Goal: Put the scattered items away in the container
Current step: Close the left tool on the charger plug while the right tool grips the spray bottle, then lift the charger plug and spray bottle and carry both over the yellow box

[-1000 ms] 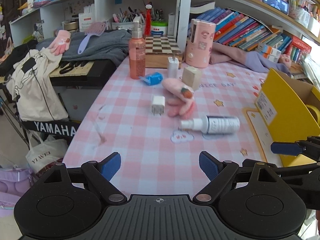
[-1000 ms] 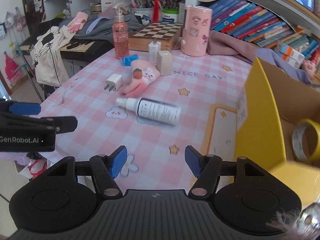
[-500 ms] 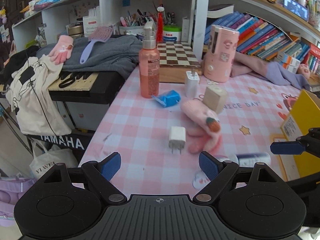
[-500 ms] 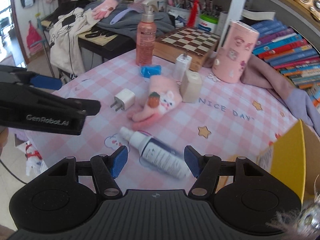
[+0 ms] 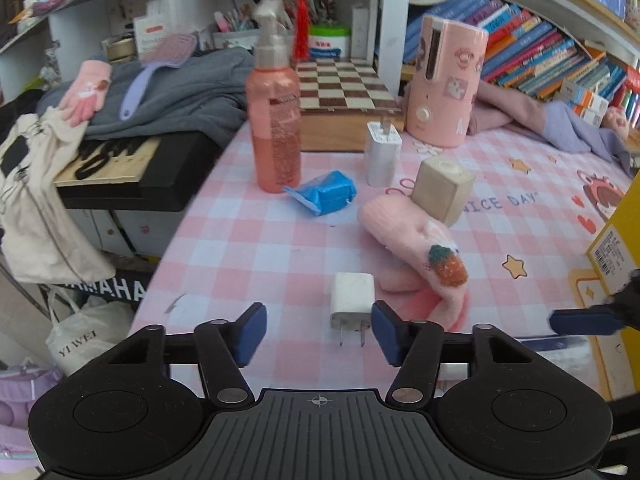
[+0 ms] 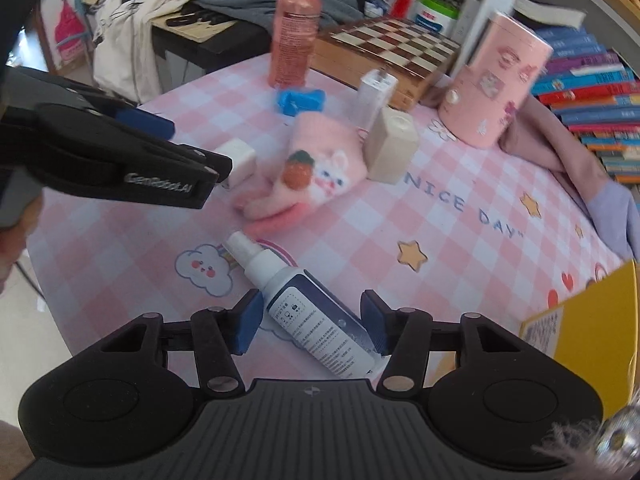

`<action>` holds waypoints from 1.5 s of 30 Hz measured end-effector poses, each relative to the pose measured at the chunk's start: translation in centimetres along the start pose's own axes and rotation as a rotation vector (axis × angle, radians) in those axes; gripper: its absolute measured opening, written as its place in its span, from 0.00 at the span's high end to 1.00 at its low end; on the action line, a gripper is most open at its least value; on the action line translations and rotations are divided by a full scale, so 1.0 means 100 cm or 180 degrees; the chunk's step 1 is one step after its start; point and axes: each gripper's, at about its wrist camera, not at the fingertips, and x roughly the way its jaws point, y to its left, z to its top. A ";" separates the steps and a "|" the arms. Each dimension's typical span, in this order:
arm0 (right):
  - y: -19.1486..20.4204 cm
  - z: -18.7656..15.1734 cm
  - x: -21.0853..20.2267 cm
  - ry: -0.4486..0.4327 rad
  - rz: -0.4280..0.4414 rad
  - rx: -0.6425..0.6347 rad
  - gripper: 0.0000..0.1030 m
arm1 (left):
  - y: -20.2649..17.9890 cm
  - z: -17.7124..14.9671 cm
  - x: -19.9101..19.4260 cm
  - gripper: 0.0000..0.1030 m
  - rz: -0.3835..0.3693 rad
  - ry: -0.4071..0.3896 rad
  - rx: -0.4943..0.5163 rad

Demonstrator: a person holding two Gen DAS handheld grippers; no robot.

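My left gripper (image 5: 319, 330) is open, its fingertips either side of the prongs of a small white charger (image 5: 352, 299) lying on the pink checked tablecloth. My right gripper (image 6: 311, 322) is open, its jaws around a white and dark-blue spray bottle (image 6: 304, 306) that lies flat. A pink glove (image 5: 416, 248) with a strawberry patch lies beyond both; it shows in the right wrist view (image 6: 316, 168) too. The yellow container (image 6: 592, 328) is at the right edge. The left gripper's side (image 6: 120, 160) shows in the right wrist view.
Further back stand a tall pink spray bottle (image 5: 274, 120), a blue packet (image 5: 324, 192), a white upright charger (image 5: 382, 152), a beige block (image 5: 442, 186), a pink cylinder (image 5: 446, 80) and a chessboard box (image 5: 344, 92). A keyboard (image 5: 120, 168) with clothes lies left of the table.
Both grippers moved forward and down. The left one now has the white charger between its tips; the right one now has the spray bottle between its jaws. Both stay open.
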 end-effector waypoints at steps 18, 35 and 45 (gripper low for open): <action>-0.044 -0.011 -0.001 0.0101 0.0207 0.1334 0.66 | -0.014 -0.012 0.002 0.76 -0.0157 0.0146 0.0274; -0.031 -0.021 0.007 0.0158 0.0047 0.0865 0.69 | -0.023 -0.025 -0.006 0.76 -0.0200 0.0122 0.0285; -0.040 -0.023 -0.010 -0.0026 0.0062 0.1044 0.70 | -0.025 -0.019 -0.031 0.76 -0.0283 0.0006 0.0169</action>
